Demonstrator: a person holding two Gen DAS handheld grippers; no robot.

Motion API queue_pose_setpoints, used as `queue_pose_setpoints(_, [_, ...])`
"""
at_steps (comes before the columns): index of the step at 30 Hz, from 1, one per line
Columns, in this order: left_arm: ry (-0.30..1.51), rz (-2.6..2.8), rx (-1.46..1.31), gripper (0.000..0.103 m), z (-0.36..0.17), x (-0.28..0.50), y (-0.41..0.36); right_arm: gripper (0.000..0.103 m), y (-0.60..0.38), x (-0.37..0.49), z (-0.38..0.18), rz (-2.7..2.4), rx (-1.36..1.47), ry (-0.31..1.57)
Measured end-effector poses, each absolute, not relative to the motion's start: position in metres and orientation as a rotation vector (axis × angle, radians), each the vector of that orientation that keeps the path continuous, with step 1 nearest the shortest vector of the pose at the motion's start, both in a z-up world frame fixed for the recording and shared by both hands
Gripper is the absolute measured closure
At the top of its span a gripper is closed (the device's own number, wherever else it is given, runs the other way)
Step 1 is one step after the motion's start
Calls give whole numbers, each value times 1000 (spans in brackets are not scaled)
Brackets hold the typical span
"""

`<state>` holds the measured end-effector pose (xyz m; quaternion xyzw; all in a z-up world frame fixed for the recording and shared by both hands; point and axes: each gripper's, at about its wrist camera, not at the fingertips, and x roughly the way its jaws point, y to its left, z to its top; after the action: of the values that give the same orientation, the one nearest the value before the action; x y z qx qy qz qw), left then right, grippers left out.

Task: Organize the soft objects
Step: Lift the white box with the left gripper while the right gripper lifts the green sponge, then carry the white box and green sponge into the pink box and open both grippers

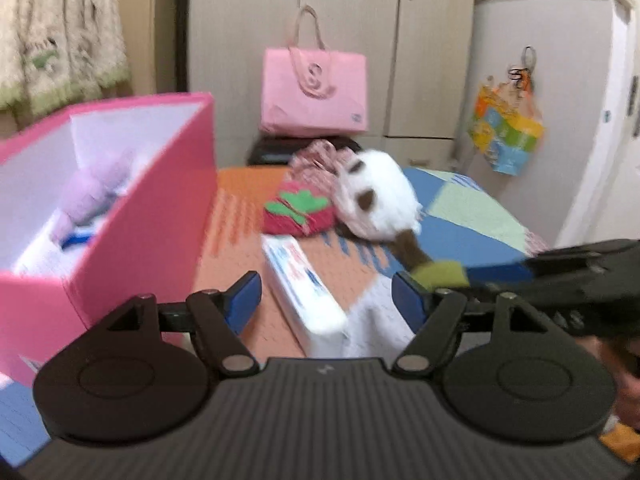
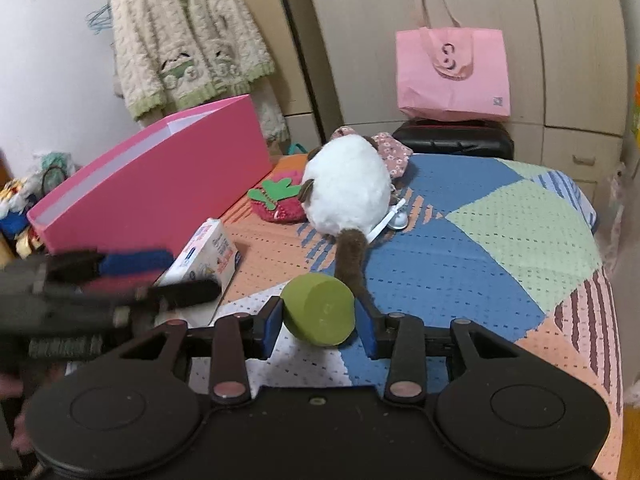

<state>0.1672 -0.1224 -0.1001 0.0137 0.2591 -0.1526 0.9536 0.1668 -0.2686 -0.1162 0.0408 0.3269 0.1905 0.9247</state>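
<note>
A white plush toy (image 2: 346,192) with a brown limb ending in a green foot (image 2: 318,309) lies on the patchwork bed. My right gripper (image 2: 320,326) is shut on the green foot. The plush also shows in the left wrist view (image 1: 378,196), blurred. My left gripper (image 1: 326,304) is open and empty above a white carton (image 1: 304,292). A red strawberry plush (image 2: 278,200) and a pink floral cloth item (image 2: 390,148) lie beside the white plush. The open pink box (image 1: 148,216) stands at the left with a purple soft toy (image 1: 96,188) inside.
A pink tote bag (image 2: 452,74) rests on a black case (image 2: 454,140) behind the bed. A cream cardigan (image 2: 188,36) hangs on the wall. Wardrobe doors (image 1: 340,20) stand behind. A colourful bag (image 1: 506,128) hangs at right.
</note>
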Motion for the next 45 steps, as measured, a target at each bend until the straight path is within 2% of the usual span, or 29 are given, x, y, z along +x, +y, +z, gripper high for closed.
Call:
queue_pose_setpoints(5, [549, -268, 84, 35, -108, 183, -137, 56, -260, 169, -118, 422, 18, 678])
queue_pose_setpoints(8, [599, -255, 85, 56, -116, 190, -139, 52, -252, 171, -123, 410, -25, 677])
queue_pose_setpoints(10, [613, -263, 83, 81, -120, 192, -137, 54, -248, 169, -125, 388, -54, 662])
queue_pose_setpoints(11, [626, -268, 74, 82, -122, 192, -135, 58, -246, 167, -125, 376, -70, 655])
queue_pose_setpoints(14, [618, -274, 56, 83, -120, 187, -130, 59, -242, 159, -124, 361, -67, 647])
queue_pose_setpoints(21, [605, -320, 52, 83, -111, 170, -123, 59, -234, 142, -122, 290, -30, 649])
queue_pose_setpoints(45, [776, -533, 27, 83, -77, 108, -65, 59, -189, 74, -79, 388, -17, 714])
